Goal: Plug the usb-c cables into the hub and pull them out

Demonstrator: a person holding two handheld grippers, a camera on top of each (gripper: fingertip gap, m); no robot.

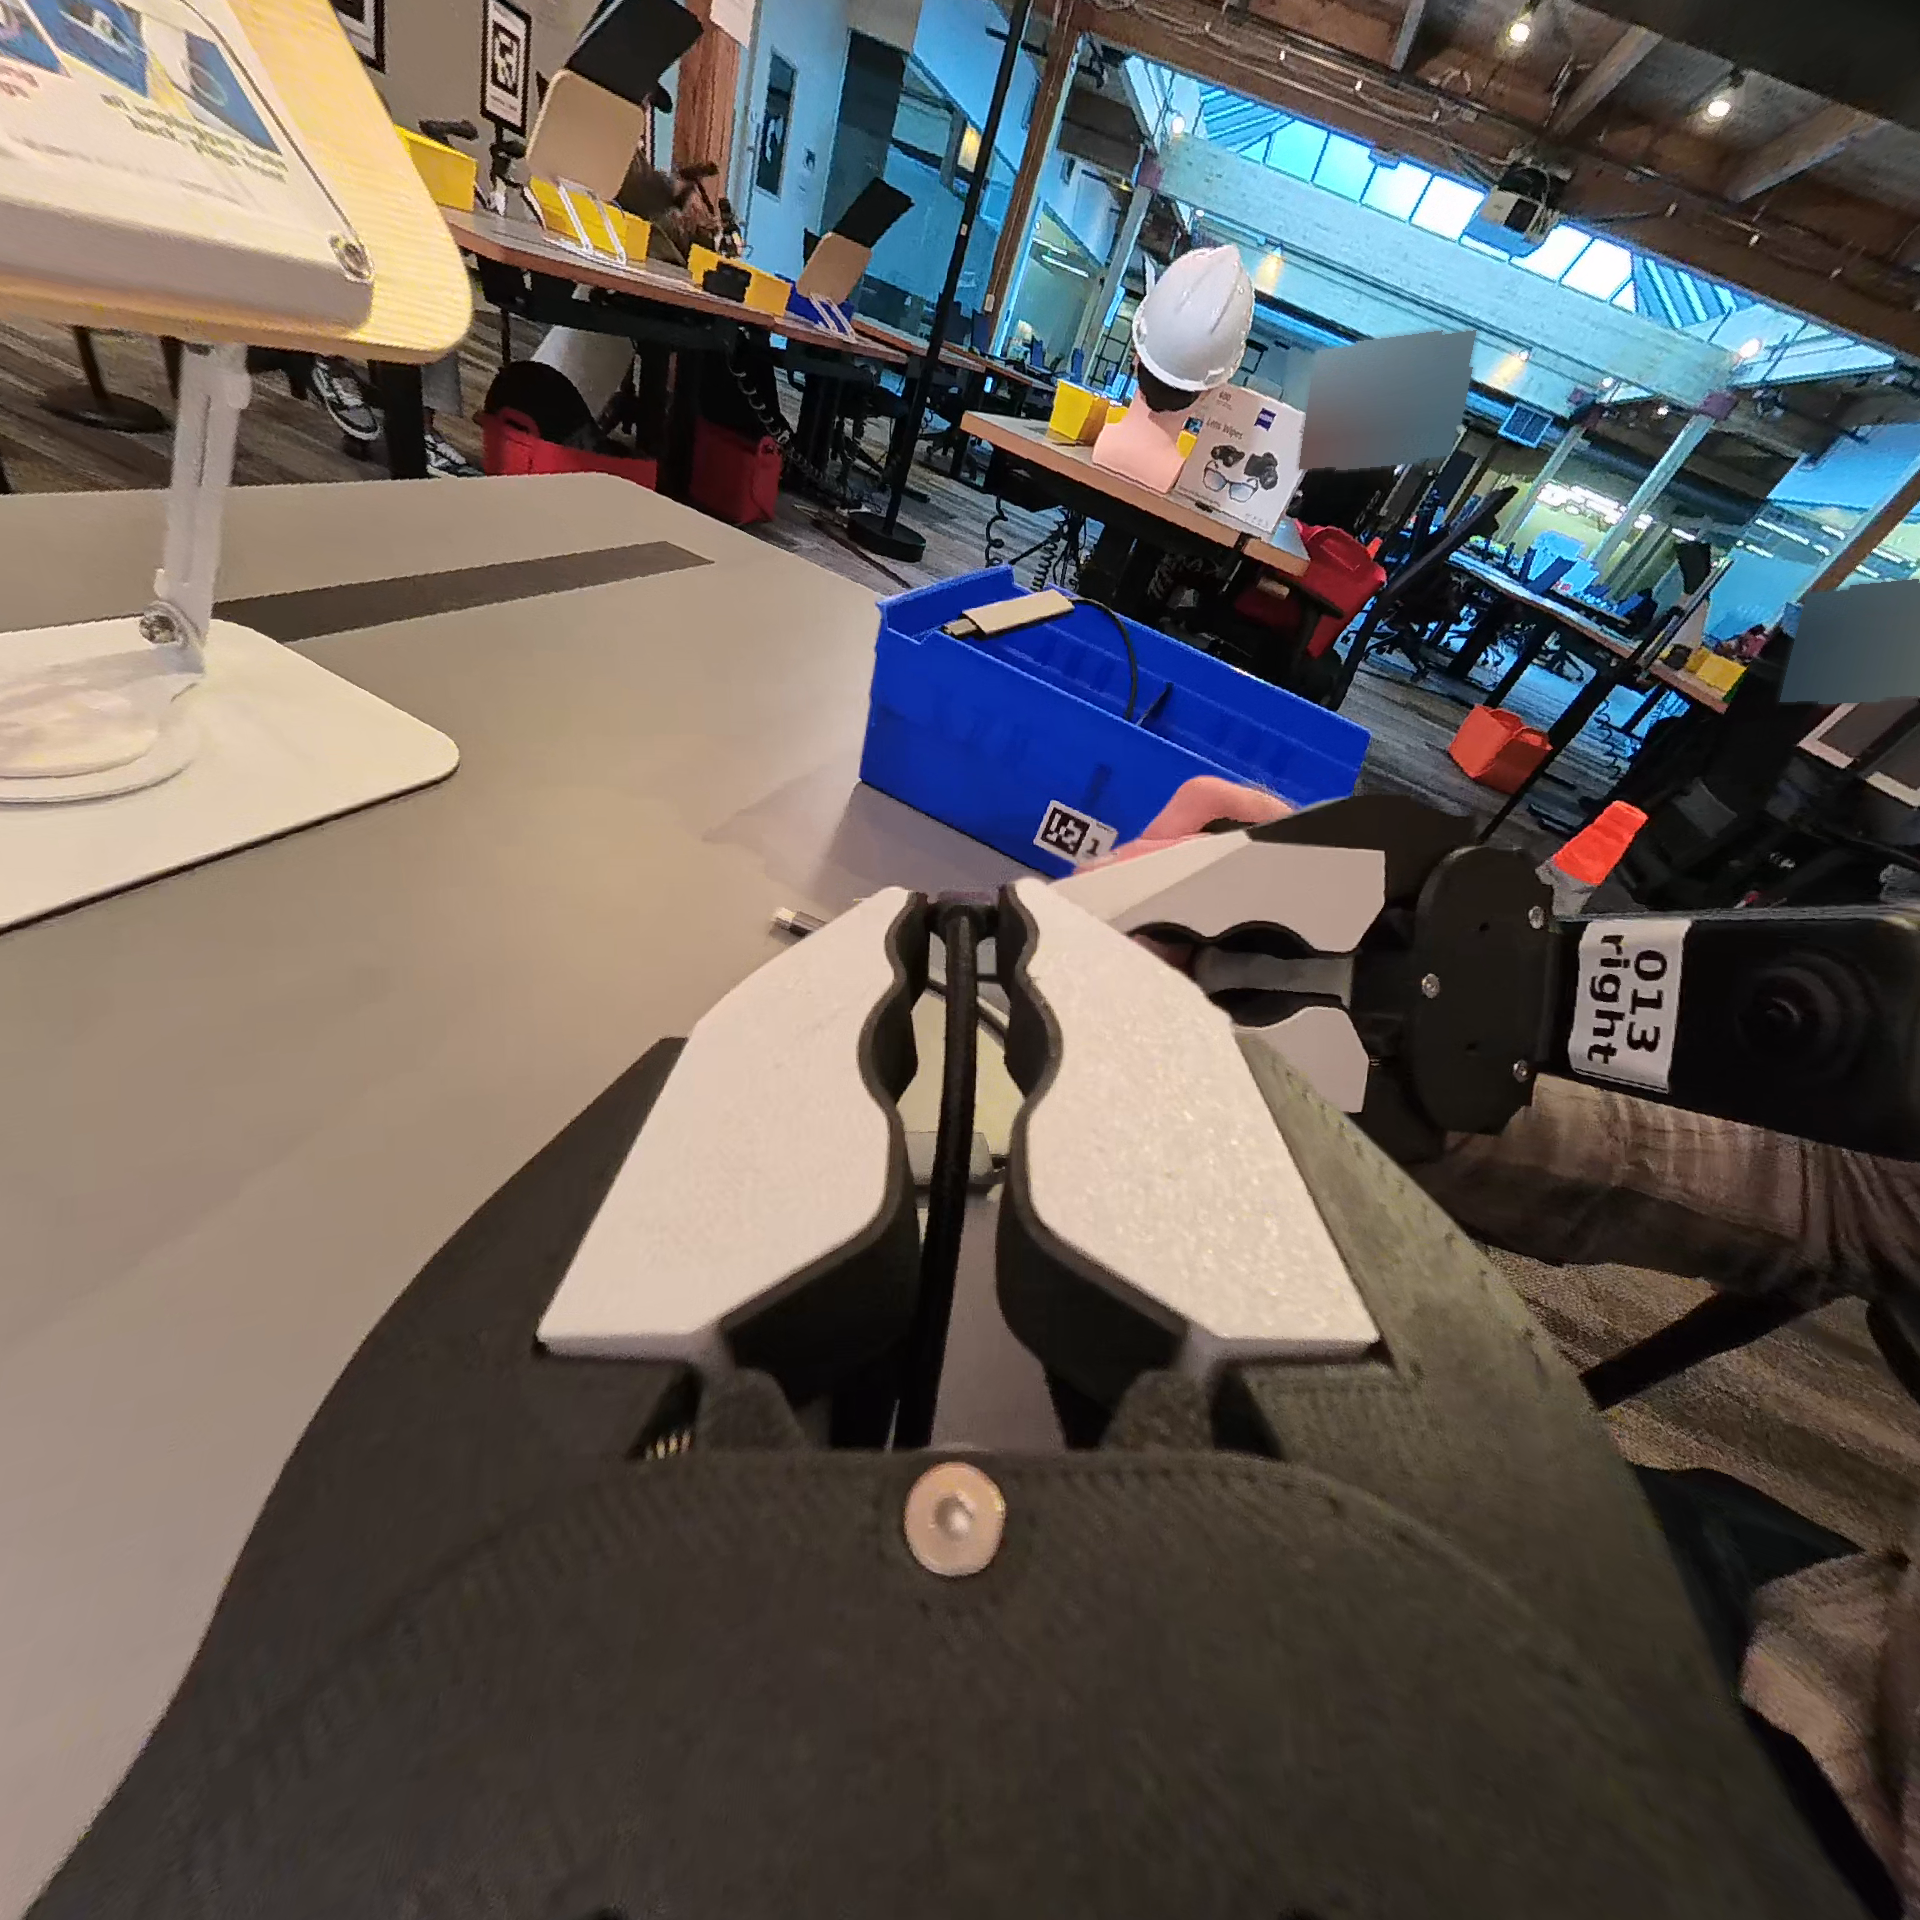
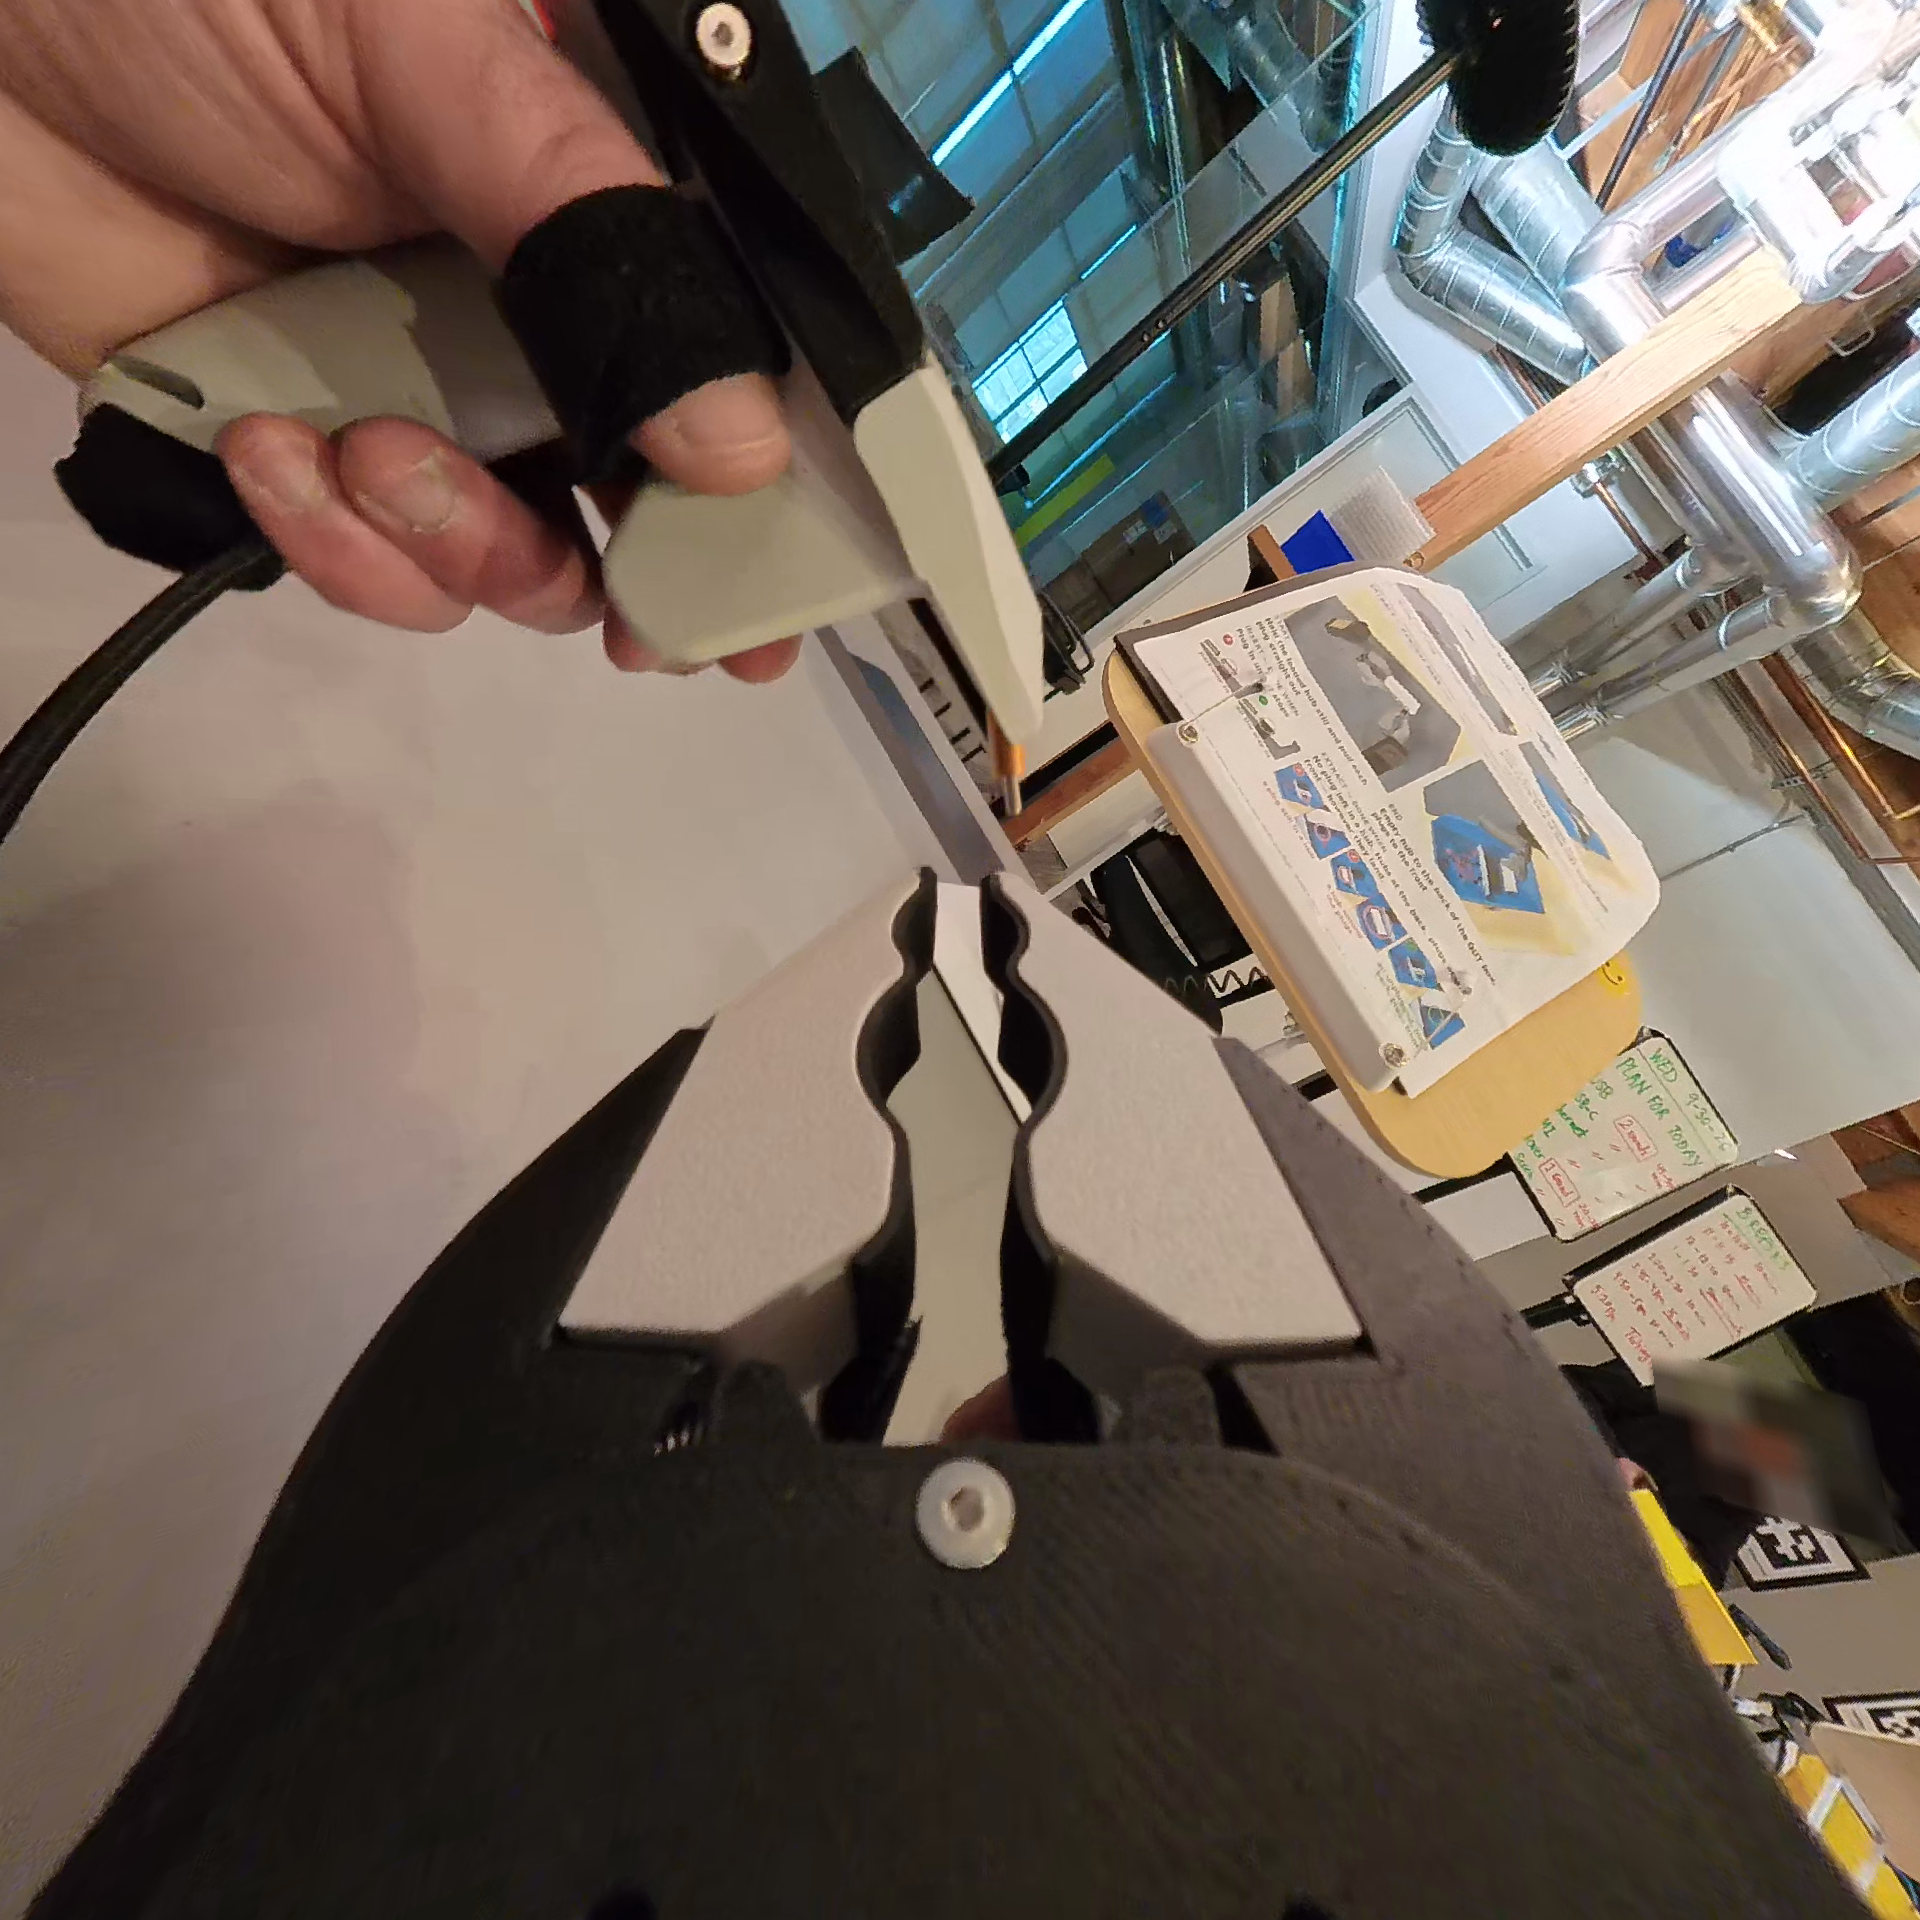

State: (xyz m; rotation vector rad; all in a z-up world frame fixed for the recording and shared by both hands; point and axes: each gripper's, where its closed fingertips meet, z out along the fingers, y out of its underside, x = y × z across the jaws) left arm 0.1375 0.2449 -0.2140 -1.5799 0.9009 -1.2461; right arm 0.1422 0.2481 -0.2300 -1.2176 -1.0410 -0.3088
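My left gripper [image 1: 961,909] is shut on a black USB-C cable [image 1: 951,1039] that runs back between its fingers. In the right wrist view the left gripper [image 2: 1023,717] is held by a hand, and the cable's metal plug [image 2: 1010,774] sticks out of its tips; the cable [image 2: 62,717] trails off to the left. My right gripper [image 2: 956,894] is shut on a flat grey hub [image 2: 951,1122]. The plug tip hangs just beyond the right fingertips, apart from them. In the left wrist view the right gripper [image 1: 1153,925] reaches in from the right, touching distance from the left tips.
A loose silver plug [image 1: 795,920] lies on the grey table [image 1: 416,987]. A blue bin [image 1: 997,748] behind holds another hub [image 1: 1013,615] with a cable. A white instruction stand [image 1: 208,727] is at the left; it also shows in the right wrist view [image 2: 1382,831]. Only a small space, under 4 cm, lies between the two pairs of fingers.
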